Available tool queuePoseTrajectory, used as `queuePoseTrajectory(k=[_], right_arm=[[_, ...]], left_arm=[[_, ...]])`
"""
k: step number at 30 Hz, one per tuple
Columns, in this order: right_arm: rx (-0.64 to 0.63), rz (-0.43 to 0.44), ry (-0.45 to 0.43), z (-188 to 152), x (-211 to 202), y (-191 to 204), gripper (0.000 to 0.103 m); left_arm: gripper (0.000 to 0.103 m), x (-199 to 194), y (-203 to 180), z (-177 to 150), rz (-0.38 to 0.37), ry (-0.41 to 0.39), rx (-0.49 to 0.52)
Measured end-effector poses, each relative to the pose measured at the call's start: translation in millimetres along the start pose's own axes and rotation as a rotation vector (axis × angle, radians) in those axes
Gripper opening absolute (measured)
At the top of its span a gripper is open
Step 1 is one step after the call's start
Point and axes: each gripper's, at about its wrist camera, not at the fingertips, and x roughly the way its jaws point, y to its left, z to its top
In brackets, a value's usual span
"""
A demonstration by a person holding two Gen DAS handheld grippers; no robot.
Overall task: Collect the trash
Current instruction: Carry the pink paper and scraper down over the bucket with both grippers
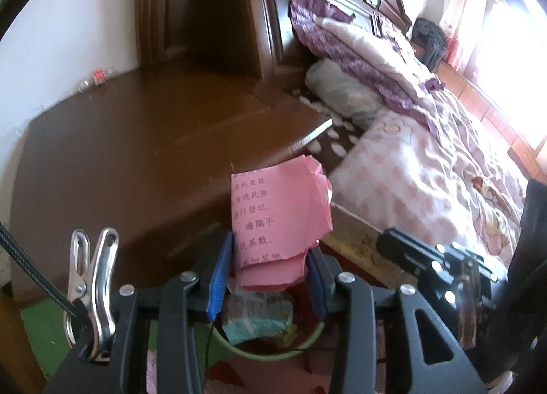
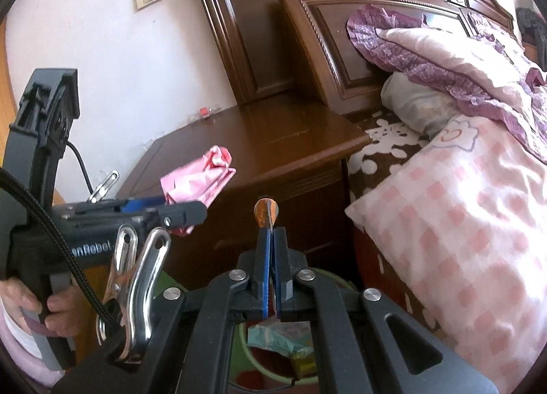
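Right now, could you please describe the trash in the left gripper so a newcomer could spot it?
Find the dark wooden nightstand beside the bed. In front of it, the left gripper clamps a crumpled pink paper printed with Chinese characters, unlike the small orange scrap in the right gripper.

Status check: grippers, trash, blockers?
Left gripper shut on pink paper. Right gripper shut on small orange scrap. Green bin directly below, already holding trash. Nothing blocking.

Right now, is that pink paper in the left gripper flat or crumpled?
Crumpled and folded. The pink paper is clamped in the left gripper, its lower layers doubled over and one edge bent; the right wrist view shows it bunched.
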Motion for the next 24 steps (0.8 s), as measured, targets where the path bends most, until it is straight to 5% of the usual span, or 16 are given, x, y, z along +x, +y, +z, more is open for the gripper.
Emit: queuePoseTrajectory(k=[24], right_arm=[[0.037,-0.1,0.195,-55.2,57.5,-15.6,0.002]], left_arm=[[0.042,102.5,7.0,-84.0,-0.009,0.283,-0.035]])
